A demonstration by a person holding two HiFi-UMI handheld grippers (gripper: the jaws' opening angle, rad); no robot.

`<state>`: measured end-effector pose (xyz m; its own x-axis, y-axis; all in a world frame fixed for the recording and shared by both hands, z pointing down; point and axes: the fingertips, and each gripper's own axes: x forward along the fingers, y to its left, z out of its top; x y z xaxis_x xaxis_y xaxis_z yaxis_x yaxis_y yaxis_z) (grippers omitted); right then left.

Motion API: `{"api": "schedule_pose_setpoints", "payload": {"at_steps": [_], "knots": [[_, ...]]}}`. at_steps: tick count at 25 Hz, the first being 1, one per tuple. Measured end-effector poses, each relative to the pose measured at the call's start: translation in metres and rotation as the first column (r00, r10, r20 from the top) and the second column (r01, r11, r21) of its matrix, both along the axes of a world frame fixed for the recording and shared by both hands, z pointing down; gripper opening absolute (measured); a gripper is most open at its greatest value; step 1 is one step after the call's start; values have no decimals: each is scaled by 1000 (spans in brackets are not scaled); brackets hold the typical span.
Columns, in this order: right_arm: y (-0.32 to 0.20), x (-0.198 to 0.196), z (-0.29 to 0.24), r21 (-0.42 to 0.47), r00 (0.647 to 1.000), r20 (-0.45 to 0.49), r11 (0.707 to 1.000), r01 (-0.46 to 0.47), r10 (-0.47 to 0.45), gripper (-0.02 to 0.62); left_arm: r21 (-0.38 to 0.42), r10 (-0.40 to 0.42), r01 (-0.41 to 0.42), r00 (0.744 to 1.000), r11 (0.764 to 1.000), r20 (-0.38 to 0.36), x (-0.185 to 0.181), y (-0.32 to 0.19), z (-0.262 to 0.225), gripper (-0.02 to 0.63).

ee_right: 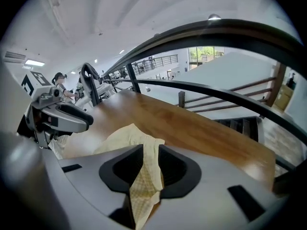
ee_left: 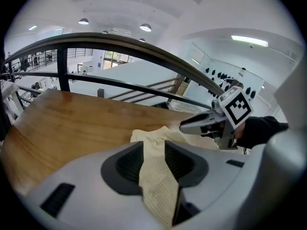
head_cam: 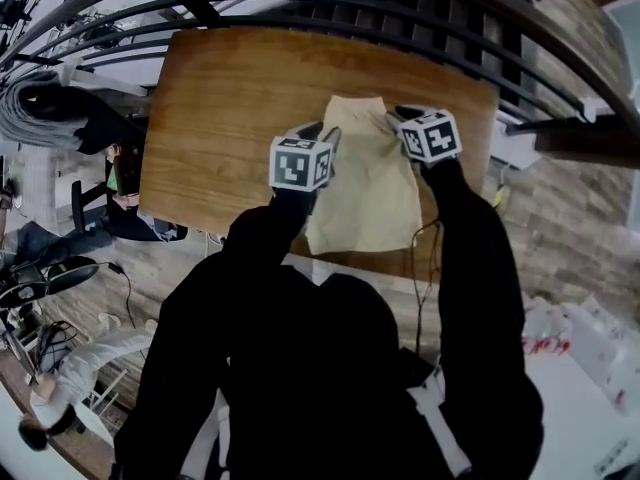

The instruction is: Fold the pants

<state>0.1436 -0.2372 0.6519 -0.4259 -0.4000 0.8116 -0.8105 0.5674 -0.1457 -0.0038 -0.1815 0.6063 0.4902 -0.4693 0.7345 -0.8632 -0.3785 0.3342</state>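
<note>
Pale yellow pants (head_cam: 366,183) lie on the wooden table (head_cam: 230,108), their near end reaching the table's front edge. My left gripper (head_cam: 326,136) is shut on a pinch of the pants' fabric (ee_left: 156,169) at the left side of their far end. At the right side of that end my right gripper (head_cam: 392,118) is shut on another fold of the cloth (ee_right: 144,176). Each gripper view shows yellow fabric squeezed between the black pads, with the other gripper (ee_left: 211,123) (ee_right: 60,116) close beside it.
A dark curved railing (head_cam: 330,8) runs along the table's far side, with a stairwell beyond. The table's wood is bare to the left of the pants. Chairs, cables and bags stand on the floor at the left (head_cam: 60,268).
</note>
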Motion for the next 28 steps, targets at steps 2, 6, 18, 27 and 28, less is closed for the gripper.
{"api": "schedule_pose_setpoints", "payload": {"at_steps": [2, 6, 18, 27, 28], "knots": [[-6, -1, 3, -12, 1000, 3, 1000, -3, 3, 89, -17, 8, -8, 1000, 1000, -1, 0, -7, 9, 129], [-19, -5, 19, -51, 1000, 17, 999, -15, 16, 84, -57, 23, -22, 1000, 998, 11, -2, -23, 30, 129], [-31, -13, 60, -198, 1000, 28, 980, 17, -12, 81, -166, 20, -21, 1000, 986, -10, 0, -47, 80, 129], [-30, -11, 70, -192, 998, -18, 980, 49, -53, 28, -173, 72, -71, 997, 982, -1, -4, -47, 94, 57], [-30, -12, 69, -187, 998, -14, 981, 56, -59, 23, -164, 86, -85, 996, 983, -2, -3, -47, 93, 35]]}}
